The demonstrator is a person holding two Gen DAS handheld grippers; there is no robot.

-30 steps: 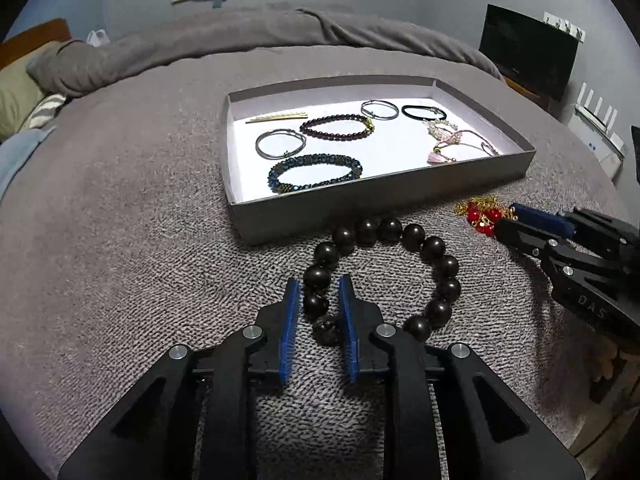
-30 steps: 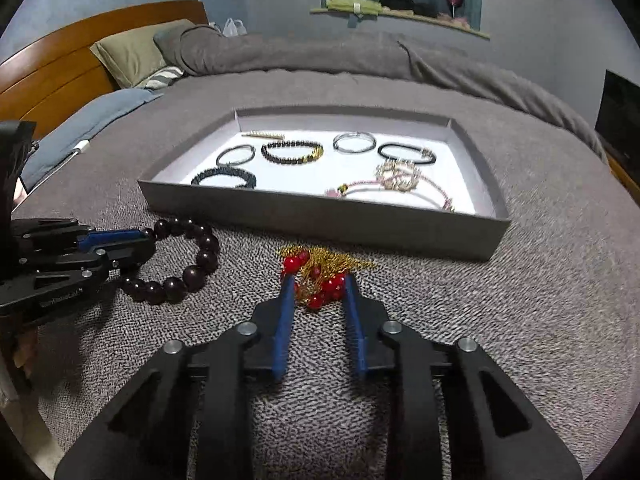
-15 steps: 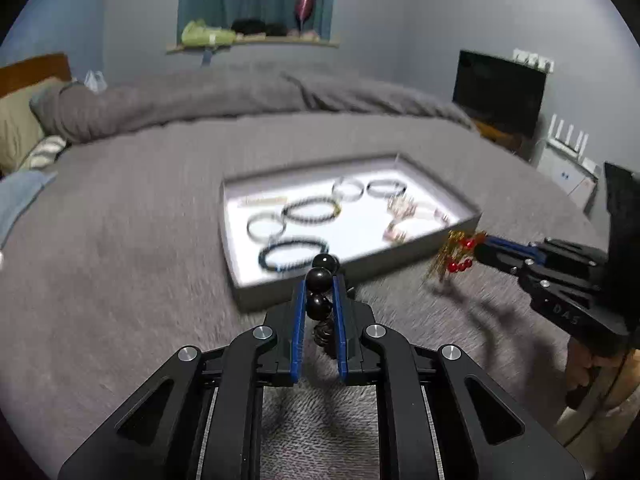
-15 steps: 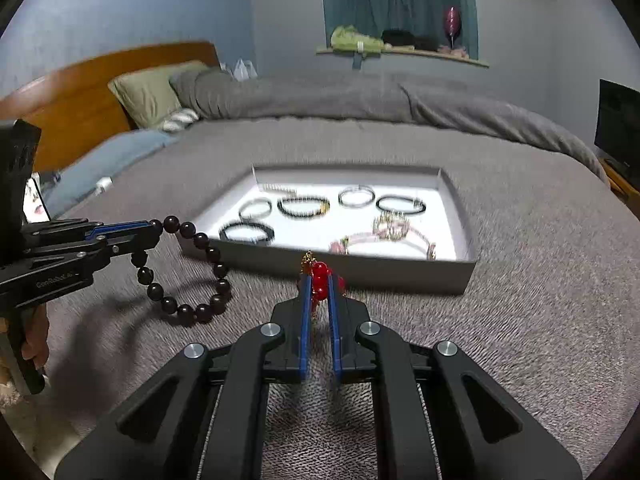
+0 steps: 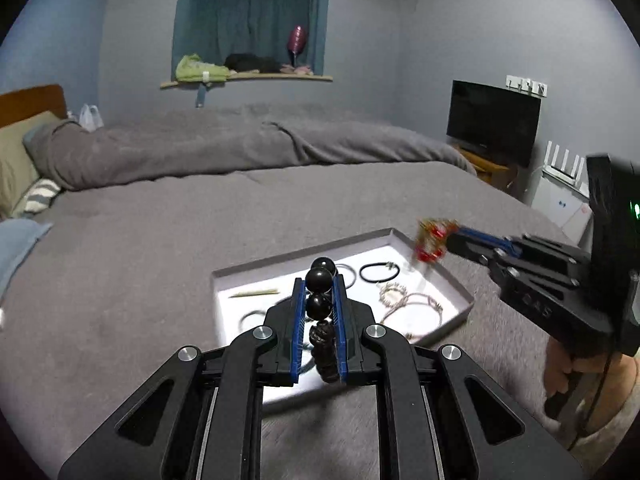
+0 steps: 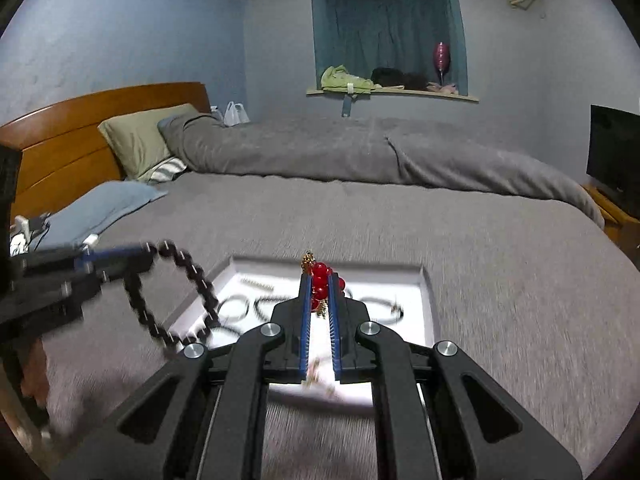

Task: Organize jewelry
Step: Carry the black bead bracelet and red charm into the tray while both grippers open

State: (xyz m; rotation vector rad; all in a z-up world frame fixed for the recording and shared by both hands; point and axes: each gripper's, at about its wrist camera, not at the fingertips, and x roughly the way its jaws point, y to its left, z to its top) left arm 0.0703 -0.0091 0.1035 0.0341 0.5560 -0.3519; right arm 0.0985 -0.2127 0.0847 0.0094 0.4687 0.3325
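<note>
Left wrist view showed the wide bed covered in a grey knitted blanket [image 5: 160,240] filling the scene, with a rumpled grey duvet [image 5: 240,144] along its far side. On the blanket lay the shallow grey cardboard tray with a white floor [image 5: 460,294], just beyond the fingertips, holding several small bracelets: a black cord loop [image 5: 379,271] toward the far side and pale pink beaded strands [image 5: 408,304] nearer the right wall.

Up in the air above the tray's near edge, the left gripper [image 5: 318,316] was clenched on the large dark round-bead bracelet [image 5: 319,280]; beads sat stacked between the blue pads, and in the right wrist view the rest of the loop [image 6: 172,292] hung down, blurred, over the tray's left corner [image 6: 230,264].

At right, the right gripper [image 5: 450,236] was raised over the tray's far right corner, pinching the small red-bead and gold-chain bracelet [image 5: 430,240]. From its own camera, that gripper [image 6: 319,320] gripped the red beads [image 6: 320,274] at the fingertips, with gold links dangling between the pads.
</note>
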